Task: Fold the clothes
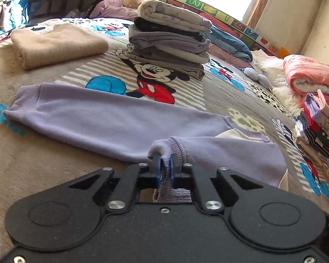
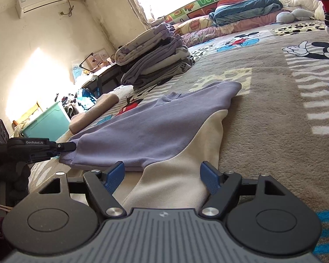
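Much of the folding is judged done — a stack of folded clothes stands far on the bed — while the lilac sweatshirt lies near, cuff pinched in the closed left gripper, the right gripper wide open and holding nothing over its cream part.

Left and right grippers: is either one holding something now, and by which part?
The left gripper is shut on the ribbed cuff of the lilac and cream sweatshirt. The right gripper is open over the cream part and holds nothing.
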The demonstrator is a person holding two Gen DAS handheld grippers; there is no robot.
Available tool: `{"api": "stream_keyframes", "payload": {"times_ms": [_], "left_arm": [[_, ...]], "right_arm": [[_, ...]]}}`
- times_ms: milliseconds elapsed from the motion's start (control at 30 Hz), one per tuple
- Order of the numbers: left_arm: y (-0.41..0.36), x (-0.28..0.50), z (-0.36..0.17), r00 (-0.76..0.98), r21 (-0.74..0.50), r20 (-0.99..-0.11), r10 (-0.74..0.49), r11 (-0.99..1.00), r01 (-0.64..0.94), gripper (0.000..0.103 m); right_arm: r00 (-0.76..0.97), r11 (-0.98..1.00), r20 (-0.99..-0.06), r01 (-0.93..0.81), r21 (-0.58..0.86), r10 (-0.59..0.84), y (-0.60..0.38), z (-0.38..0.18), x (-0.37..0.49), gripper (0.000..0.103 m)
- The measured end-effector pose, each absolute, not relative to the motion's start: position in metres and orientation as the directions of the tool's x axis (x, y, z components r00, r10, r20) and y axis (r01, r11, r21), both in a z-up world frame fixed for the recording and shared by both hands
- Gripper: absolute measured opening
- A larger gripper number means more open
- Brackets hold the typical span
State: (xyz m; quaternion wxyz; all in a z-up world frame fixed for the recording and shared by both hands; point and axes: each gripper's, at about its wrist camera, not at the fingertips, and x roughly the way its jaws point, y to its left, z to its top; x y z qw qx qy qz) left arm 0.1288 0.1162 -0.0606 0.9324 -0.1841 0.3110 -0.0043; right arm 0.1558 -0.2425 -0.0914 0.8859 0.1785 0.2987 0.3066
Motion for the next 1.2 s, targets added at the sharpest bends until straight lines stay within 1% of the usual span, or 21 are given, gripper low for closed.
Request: {"api": "stream_keyframes", "payload": {"times_ms": [133, 200, 300, 433, 533, 567, 633, 667, 700, 767, 833, 867, 900, 933, 967, 1000, 1033, 1067, 1100, 1167, 1200], "left_arm": [[0.121, 0.148, -0.079, 0.776, -0.343, -0.615, -0.143, 0.934, -0.1, 0.005], [0.121, 0.146, -0.082, 0.776, -0.35, -0.612, -0.152, 0.932, -0.094, 0.005], [0.128, 0.147, -0.085, 0.775, -0.378, -0.605, -0.183, 0.923, -0.077, 0.005], [0.139, 0.148, -0.088, 0.771, -0.433, -0.592, -0.236, 0.899, -0.057, 0.006], [0.144, 0.148, -0.091, 0.769, -0.462, -0.582, -0.264, 0.886, -0.045, 0.006], [0.145, 0.149, -0.091, 0.768, -0.469, -0.58, -0.271, 0.882, -0.043, 0.006], [0.148, 0.149, -0.091, 0.767, -0.487, -0.576, -0.284, 0.872, -0.042, 0.006], [0.148, 0.149, -0.092, 0.766, -0.491, -0.574, -0.289, 0.87, -0.04, 0.006], [0.149, 0.149, -0.092, 0.766, -0.495, -0.572, -0.292, 0.868, -0.039, 0.006], [0.149, 0.149, -0.092, 0.766, -0.493, -0.571, -0.295, 0.869, -0.032, 0.006], [0.15, 0.149, -0.092, 0.765, -0.494, -0.569, -0.3, 0.869, -0.027, 0.006], [0.15, 0.149, -0.093, 0.765, -0.492, -0.569, -0.302, 0.871, -0.022, 0.006], [0.15, 0.149, -0.093, 0.764, -0.489, -0.569, -0.303, 0.872, -0.018, 0.006], [0.15, 0.149, -0.093, 0.764, -0.487, -0.569, -0.305, 0.873, -0.014, 0.006], [0.15, 0.149, -0.093, 0.764, -0.491, -0.567, -0.308, 0.871, -0.013, 0.006], [0.152, 0.149, -0.093, 0.765, -0.498, -0.563, -0.312, 0.867, -0.013, 0.006], [0.153, 0.149, -0.093, 0.766, -0.505, -0.559, -0.316, 0.863, -0.012, 0.006], [0.154, 0.148, -0.093, 0.767, -0.512, -0.555, -0.321, 0.859, -0.011, 0.006], [0.155, 0.148, -0.093, 0.768, -0.517, -0.552, -0.325, 0.856, -0.009, 0.006], [0.156, 0.148, -0.093, 0.767, -0.523, -0.551, -0.329, 0.852, -0.011, 0.006], [0.156, 0.148, -0.093, 0.767, -0.526, -0.55, -0.33, 0.85, -0.011, 0.006]], "right_arm": [[0.643, 0.752, -0.411, -0.444, 0.487, 0.646, -0.242, -0.09, 0.15, 0.075], [0.671, 0.744, -0.364, -0.447, 0.497, 0.646, -0.249, -0.084, 0.142, 0.075], [0.735, 0.752, -0.315, -0.386, 0.534, 0.6, -0.267, -0.073, 0.143, 0.075], [0.756, 0.731, -0.357, -0.226, 0.643, 0.548, -0.288, -0.079, 0.192, 0.075], [0.748, 0.729, -0.4, -0.16, 0.666, 0.53, -0.289, -0.084, 0.238, 0.073], [0.735, 0.721, -0.414, -0.146, 0.678, 0.538, -0.287, -0.086, 0.256, 0.067], [0.716, 0.746, -0.458, -0.132, 0.653, 0.527, -0.281, -0.088, 0.283, 0.048], [0.694, 0.773, -0.496, -0.138, 0.619, 0.522, -0.275, -0.09, 0.296, 0.026], [0.68, 0.792, -0.522, -0.146, 0.592, 0.516, -0.27, -0.092, 0.304, 0.015], [0.691, 0.867, -0.562, -0.202, 0.455, 0.455, -0.257, -0.085, 0.305, 0.012], [0.733, 0.931, -0.574, -0.302, 0.206, 0.365, -0.233, -0.074, 0.293, 0.012], [0.743, 0.932, -0.572, -0.343, 0.12, 0.347, -0.224, -0.073, 0.288, 0.011], [0.74, 0.929, -0.575, -0.355, 0.105, 0.348, -0.223, -0.074, 0.288, 0.011], [0.732, 0.928, -0.58, -0.348, 0.133, 0.357, -0.226, -0.076, 0.291, 0.011], [0.727, 0.925, -0.575, -0.335, 0.18, 0.375, -0.233, -0.077, 0.293, 0.012], [0.725, 0.919, -0.564, -0.316, 0.238, 0.395, -0.241, -0.078, 0.297, 0.016], [0.718, 0.905, -0.556, -0.286, 0.314, 0.42, -0.252, -0.079, 0.3, 0.023], [0.713, 0.888, -0.548, -0.244, 0.39, 0.437, -0.262, -0.08, 0.3, 0.039], [0.709, 0.864, -0.54, -0.199, 0.463, 0.453, -0.272, -0.081, 0.301, 0.059], [0.705, 0.797, -0.501, -0.153, 0.585, 0.503, -0.285, -0.085, 0.297, 0.074], [0.692, 0.772, -0.494, -0.146, 0.618, 0.526, -0.287, -0.087, 0.296, 0.075]]}}
